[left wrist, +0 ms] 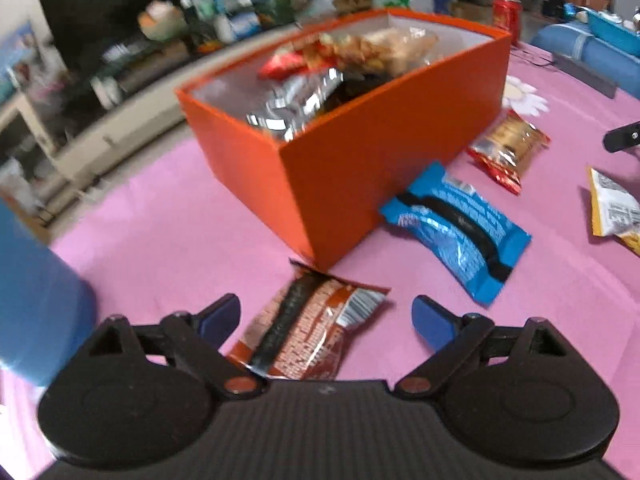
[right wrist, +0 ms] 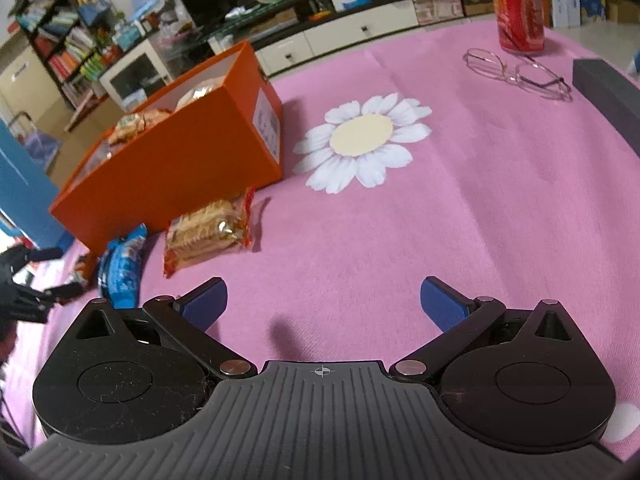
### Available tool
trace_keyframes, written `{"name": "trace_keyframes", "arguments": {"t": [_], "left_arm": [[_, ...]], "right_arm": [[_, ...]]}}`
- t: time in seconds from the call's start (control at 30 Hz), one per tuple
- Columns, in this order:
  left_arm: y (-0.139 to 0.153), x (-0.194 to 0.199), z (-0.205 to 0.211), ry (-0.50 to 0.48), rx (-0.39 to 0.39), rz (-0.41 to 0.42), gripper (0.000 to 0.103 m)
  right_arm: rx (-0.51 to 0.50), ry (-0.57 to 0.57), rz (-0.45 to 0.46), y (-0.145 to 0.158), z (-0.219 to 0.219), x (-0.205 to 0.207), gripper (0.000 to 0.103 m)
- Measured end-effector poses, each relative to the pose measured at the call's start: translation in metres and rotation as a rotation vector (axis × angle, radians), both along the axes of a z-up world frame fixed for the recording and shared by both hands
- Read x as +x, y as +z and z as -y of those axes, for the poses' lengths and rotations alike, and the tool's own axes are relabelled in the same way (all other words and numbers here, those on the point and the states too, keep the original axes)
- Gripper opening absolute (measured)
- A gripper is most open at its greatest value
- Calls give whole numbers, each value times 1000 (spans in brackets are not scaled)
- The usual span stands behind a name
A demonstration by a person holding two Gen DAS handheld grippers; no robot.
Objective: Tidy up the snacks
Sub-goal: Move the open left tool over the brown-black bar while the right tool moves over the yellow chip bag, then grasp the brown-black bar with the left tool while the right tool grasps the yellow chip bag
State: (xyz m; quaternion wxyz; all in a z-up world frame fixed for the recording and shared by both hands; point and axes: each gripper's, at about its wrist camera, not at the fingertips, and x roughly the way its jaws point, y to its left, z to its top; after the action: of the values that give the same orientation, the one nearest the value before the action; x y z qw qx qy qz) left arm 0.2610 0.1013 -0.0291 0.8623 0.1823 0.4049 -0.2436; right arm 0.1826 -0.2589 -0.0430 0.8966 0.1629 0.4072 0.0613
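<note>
An orange box holding several snack packets stands on the pink tablecloth; it also shows in the right wrist view. My left gripper is open, its fingers either side of a brown snack packet lying at the box's near corner. A blue packet and a cracker packet lie beside the box, and a yellow packet lies at the right edge. My right gripper is open and empty over bare cloth, with the cracker packet and blue packet to its left.
A red can, eyeglasses and a dark grey block sit at the table's far right. A daisy print marks the cloth. A blue object stands close at the left. Shelves and cabinets lie beyond the table.
</note>
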Motion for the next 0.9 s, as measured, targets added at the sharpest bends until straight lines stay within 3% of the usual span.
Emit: {"name": "trace_keyframes", "arguments": {"t": [0.1,0.17,0.23,0.3,0.37,0.63,0.7,0.73,0.8,0.9], "left_arm": [[-11,8,-6,30,-19,-32,89],[-11,10,-11,101,-49,-32,75],[-9,5,-11,198,-78,-51,53],[-8,-11,-3,249,-45,-23,52],[-8,-32,10,311,-15,-6,52],[-1,-124,68,453,-30,-31,52],[-1,-141,83,502,-12,-17,59],[-1,-146,86,525,-13,-9,70],[-4,-149,90,561,-26,15,74],[-8,-145,93,602,-29,42,85]], "right_arm": [[-33,21,0,0,-6,2,91],[-50,31,2,0,-9,3,91],[-56,37,4,-1,-10,2,91],[-52,37,5,-1,-9,2,91],[-46,38,3,-1,-8,1,91],[-27,113,2,1,-16,-10,91],[-11,171,9,2,-23,-16,91],[-2,208,14,3,-29,-20,91],[-8,279,25,4,-43,-28,91],[-94,340,46,4,-67,-33,91]]}}
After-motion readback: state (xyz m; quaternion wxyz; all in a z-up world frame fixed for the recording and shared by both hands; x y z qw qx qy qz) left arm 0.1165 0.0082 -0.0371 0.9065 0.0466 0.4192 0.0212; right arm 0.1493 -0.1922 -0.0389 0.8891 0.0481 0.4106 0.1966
